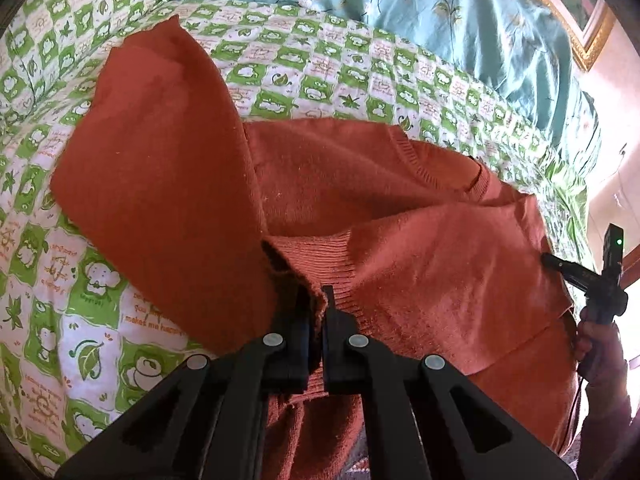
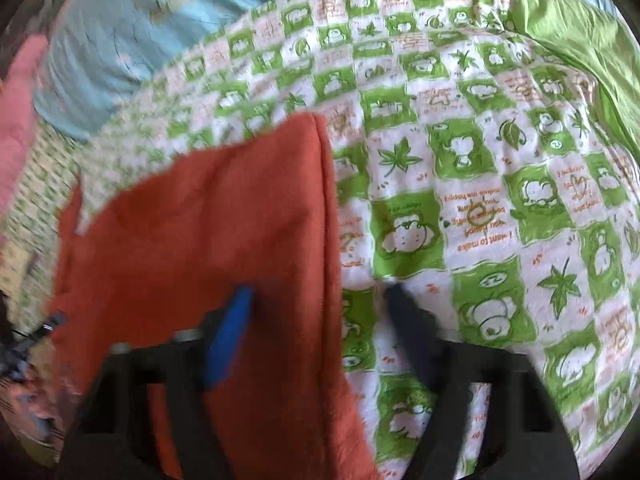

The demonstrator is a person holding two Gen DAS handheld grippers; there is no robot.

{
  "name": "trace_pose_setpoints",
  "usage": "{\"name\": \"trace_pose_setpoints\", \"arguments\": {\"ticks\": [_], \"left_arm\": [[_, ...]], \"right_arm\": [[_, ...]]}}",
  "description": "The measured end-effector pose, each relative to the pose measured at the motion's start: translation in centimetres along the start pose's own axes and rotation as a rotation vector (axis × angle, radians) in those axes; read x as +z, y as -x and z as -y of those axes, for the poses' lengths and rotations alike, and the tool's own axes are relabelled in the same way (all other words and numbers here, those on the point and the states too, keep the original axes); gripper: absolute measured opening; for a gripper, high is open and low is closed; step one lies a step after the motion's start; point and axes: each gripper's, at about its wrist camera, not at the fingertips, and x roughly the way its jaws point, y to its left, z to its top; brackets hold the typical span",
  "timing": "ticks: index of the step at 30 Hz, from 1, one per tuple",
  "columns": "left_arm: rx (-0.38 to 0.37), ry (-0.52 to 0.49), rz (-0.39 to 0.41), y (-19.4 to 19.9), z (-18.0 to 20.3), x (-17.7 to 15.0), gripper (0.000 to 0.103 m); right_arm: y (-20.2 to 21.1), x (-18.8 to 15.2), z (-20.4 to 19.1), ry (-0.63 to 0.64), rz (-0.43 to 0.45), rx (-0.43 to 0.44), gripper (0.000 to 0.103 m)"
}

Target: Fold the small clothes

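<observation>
Two grippers are working on one rust-orange knit sweater (image 1: 360, 200), which is lying across the middle of a green-and-white checked quilt (image 1: 304, 68) printed with leaves and cartoon animals.

In the left wrist view my left gripper (image 1: 318, 304) is sitting at the lower centre, its jaws drawn narrow and pinching the ribbed cuff (image 1: 320, 256) of a sleeve. From that pinch a broad flap of the sweater is rising toward the upper left of the frame, its far edge ending near the quilt's top. The ribbed neckline (image 1: 448, 164) is curving across the right of centre, and the garment's right edge is running down the right side of the frame, where my right gripper (image 1: 560, 264) is showing with its tip at that edge, held by my right hand (image 1: 600, 348). Bare quilt is lying open along the left side and across the top; a pale blue floral cover (image 1: 440, 8) is bordering it at the upper right.

In the right wrist view, which is blurred, my right gripper (image 2: 320, 292) is standing wide: the blue-padded finger (image 2: 232, 332) is lying over the orange fabric at the lower left, the dark finger (image 2: 408, 320) is over bare quilt. The sweater's straight edge (image 2: 332, 220) is running down between them. The right half of that frame is open quilt (image 2: 500, 200), with a plain green fold (image 2: 580, 40) at the upper right.
</observation>
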Motion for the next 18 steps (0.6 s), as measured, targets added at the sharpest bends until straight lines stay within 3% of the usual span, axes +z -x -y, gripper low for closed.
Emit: {"name": "trace_pose_setpoints", "arguments": {"ticks": [1, 5, 9, 12, 15, 17, 18], "left_arm": [[0.001, -0.001, 0.001, 0.0, 0.2, 0.1, 0.002], [-0.017, -0.056, 0.02, -0.3, 2.2, 1.0, 0.002], [-0.001, -0.02, -0.026, -2.4, 1.1, 0.5, 0.002], [-0.009, -0.012, -0.016, -1.7, 0.3, 0.2, 0.004], [-0.009, -0.024, -0.022, -0.5, -0.1, -0.2, 0.007], [-0.01, -0.028, -0.012, 0.7, -0.3, -0.5, 0.007], [-0.013, -0.027, -0.003, 1.4, -0.4, -0.5, 0.008]], "right_arm": [[0.4, 0.1, 0.0, 0.001, 0.006, 0.031, 0.012], [3.4, 0.9, 0.8, -0.014, 0.097, -0.005, 0.01], [1.3, 0.4, 1.1, -0.003, 0.039, -0.052, 0.01], [1.1, 0.0, 2.1, -0.065, 0.042, -0.021, 0.013], [2.9, -0.4, 2.4, -0.119, 0.058, 0.003, 0.023], [5.0, -1.4, 1.5, -0.126, 0.096, 0.069, 0.049], [5.8, -1.8, 0.9, -0.121, 0.113, 0.102, 0.055]]}}
